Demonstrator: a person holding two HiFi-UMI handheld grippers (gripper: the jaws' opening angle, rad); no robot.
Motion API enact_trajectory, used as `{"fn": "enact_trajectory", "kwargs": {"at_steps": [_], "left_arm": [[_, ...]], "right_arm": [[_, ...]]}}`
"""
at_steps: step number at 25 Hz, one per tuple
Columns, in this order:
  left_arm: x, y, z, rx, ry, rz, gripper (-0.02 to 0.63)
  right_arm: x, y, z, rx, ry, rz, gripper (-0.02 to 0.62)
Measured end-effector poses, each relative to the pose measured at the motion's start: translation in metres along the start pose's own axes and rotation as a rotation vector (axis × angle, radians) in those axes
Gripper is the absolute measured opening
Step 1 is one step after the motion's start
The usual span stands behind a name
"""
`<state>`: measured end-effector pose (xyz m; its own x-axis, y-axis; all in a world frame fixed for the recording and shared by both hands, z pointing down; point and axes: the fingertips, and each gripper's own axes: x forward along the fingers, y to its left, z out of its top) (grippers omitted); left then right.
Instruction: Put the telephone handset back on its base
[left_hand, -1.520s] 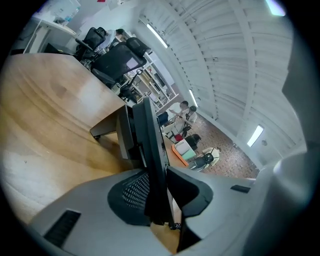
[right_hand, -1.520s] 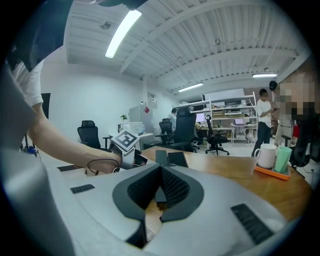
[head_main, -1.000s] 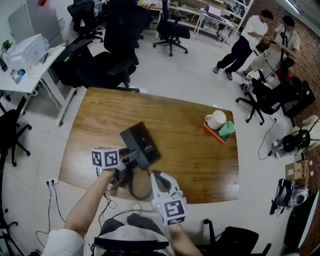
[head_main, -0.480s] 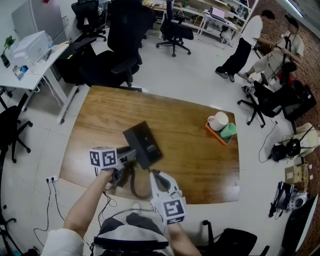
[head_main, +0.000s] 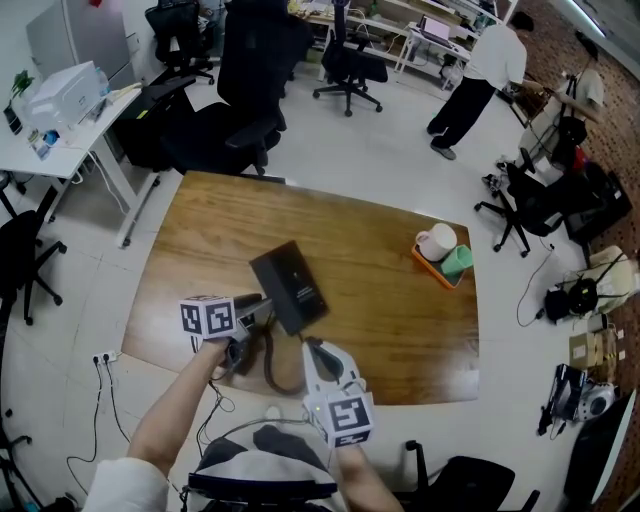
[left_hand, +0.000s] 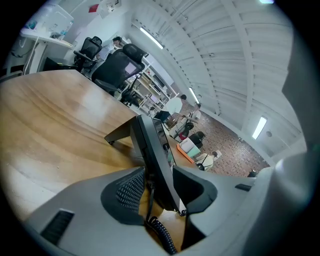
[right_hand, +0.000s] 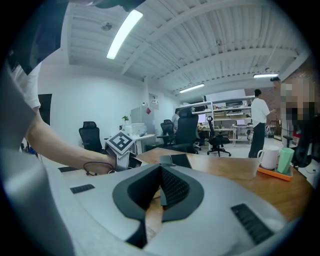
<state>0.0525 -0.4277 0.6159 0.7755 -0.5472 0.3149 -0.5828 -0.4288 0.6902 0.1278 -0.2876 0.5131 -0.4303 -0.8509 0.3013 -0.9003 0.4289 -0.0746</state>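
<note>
Black, flat, wedge-shaped telephone (head_main: 288, 287) with a dark coiled cord (left_hand: 159, 230).

- An open-plan office: black swivel chairs (head_main: 245, 100) stand about on a pale floor.
- A white side desk (head_main: 85, 135) carries a printer (head_main: 60, 92).
- Work desks at the back hold a laptop (head_main: 430, 22).
- A telephone (head_main: 290, 287) sits on the wooden desk (head_main: 390, 270).
- Strip lights (right_hand: 122, 32) run along a ribbed ceiling.

Left hand-held gripper (head_main: 256, 307) just opened round the handset (left_hand: 159, 172); right hand-held gripper (head_main: 312, 350) closed.
</note>
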Motion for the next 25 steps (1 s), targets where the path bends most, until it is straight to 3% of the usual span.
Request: {"fn": "enact_trajectory", "kwargs": {"at_steps": [14,16,24,25], "left_arm": [[-0.032,-0.032,-0.012,0.055,0.004,-0.057,0.164],[-0.039,-0.039,-0.013,0.076,0.0,-0.072,0.117],[-0.084,-0.068,-0.018,0.135,-0.025,-0.128,0.115],[-0.092,-0.074,-0.019,0.15,-0.031,-0.138,0.09]], "right_arm": [[-0.018,0.023,0.012,-0.028,-0.053,-0.028,0.005],[-0.022,0.028,0.015,-0.031,-0.062,-0.037,0.005],[-0.051,0.067,0.024,-0.054,-0.095,-0.07,0.005],[-0.055,0.072,0.024,-0.062,-0.1,-0.073,0.005]]}}
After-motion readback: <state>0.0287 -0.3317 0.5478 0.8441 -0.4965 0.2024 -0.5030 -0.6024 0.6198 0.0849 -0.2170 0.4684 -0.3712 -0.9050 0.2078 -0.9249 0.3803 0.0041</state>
